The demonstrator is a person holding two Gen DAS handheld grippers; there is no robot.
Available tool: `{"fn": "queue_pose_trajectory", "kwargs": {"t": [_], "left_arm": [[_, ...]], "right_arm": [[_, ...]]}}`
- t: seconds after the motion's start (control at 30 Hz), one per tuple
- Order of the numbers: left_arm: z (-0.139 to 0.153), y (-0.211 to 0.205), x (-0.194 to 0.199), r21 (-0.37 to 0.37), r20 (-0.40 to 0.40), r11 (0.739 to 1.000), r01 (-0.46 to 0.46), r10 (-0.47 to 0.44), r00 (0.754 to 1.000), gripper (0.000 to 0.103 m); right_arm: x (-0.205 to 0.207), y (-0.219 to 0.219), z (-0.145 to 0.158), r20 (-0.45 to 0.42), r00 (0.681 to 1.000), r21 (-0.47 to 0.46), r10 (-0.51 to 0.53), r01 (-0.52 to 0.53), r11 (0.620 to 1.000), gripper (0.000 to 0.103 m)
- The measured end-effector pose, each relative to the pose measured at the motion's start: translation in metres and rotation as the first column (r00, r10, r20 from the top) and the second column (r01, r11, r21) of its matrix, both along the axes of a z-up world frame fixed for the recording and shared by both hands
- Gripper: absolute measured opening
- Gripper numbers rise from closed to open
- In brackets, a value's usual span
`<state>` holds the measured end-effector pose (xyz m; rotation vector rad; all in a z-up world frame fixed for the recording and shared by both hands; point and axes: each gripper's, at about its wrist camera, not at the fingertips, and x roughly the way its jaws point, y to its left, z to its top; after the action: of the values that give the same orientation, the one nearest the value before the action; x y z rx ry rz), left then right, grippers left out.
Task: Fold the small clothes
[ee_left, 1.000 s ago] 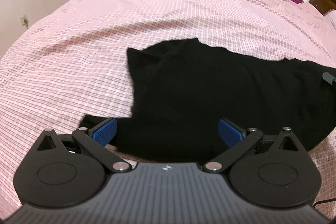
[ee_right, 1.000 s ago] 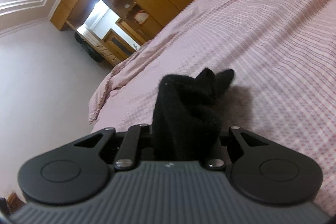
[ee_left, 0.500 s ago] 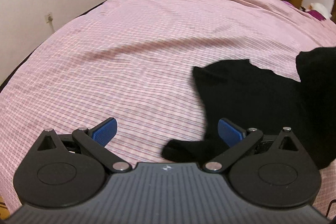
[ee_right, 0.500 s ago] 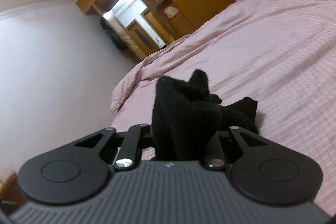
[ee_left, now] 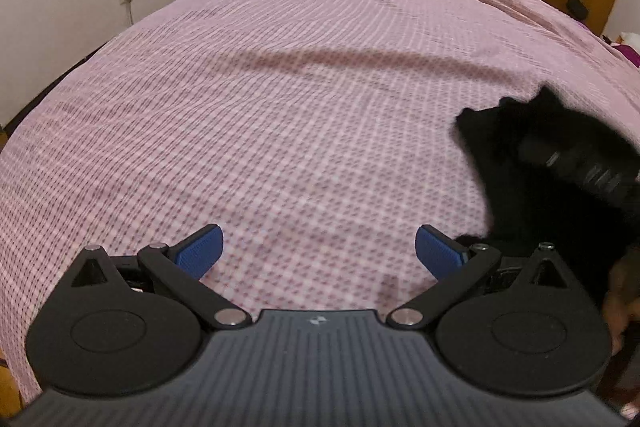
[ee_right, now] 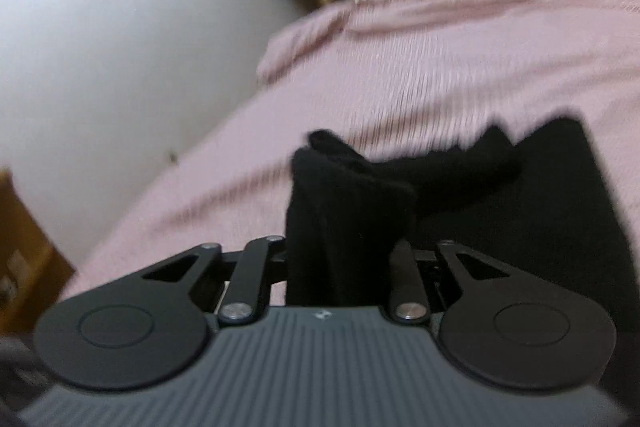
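Black garment [ee_right: 352, 227], bunched, is being held clamped in the right hand-held gripper [ee_right: 344, 259] above the pink checked bed [ee_left: 280, 107], its loose remainder trailing rightward, while the left hand-held gripper [ee_left: 318, 247] is hovering wide and empty, garment lying to its right.

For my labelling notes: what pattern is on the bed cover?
The bed cover is pink with a fine checked pattern, clearest in the left wrist view.

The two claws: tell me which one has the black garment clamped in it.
The right claw: its jaws are closed on a bunched fold of the black garment. The left claw stands wide open, with only pink checked bedspread between its blue pads.
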<state>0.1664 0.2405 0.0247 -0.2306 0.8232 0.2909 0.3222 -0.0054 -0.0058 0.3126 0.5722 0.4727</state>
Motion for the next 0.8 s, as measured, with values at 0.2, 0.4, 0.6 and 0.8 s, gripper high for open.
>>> {"fn": "queue_pose_trajectory", "kwargs": {"t": [0.2,0.4,0.6,0.8], "left_arm": [[-0.003,0.017,-0.007,0.001,0.007,1.0,-0.022,0.022,1.0,0.103],[0.004,0.019,-0.006,-0.009,0.028,1.0,-0.024,0.025,0.999,0.103],[0.022,0.006,-0.005,0.021,0.069,1.0,0.013,-0.014,0.998,0.103],[0.051,-0.017,0.005,0.016,0.147,0.997,0.082,-0.083,0.986,0.103]], "right_arm": [[-0.006,0.009,0.002,0.035,0.999,-0.043,0.015,-0.014,0.999,0.023],[-0.026,0.029,0.004,0.068,0.994,-0.227,0.086,-0.069,0.972,0.032],[-0.068,0.015,0.02,0.132,0.969,-0.159,0.211,-0.189,0.969,0.061],[-0.1,-0.029,0.04,0.16,0.963,-0.09,0.217,-0.204,0.975,0.06]]}}
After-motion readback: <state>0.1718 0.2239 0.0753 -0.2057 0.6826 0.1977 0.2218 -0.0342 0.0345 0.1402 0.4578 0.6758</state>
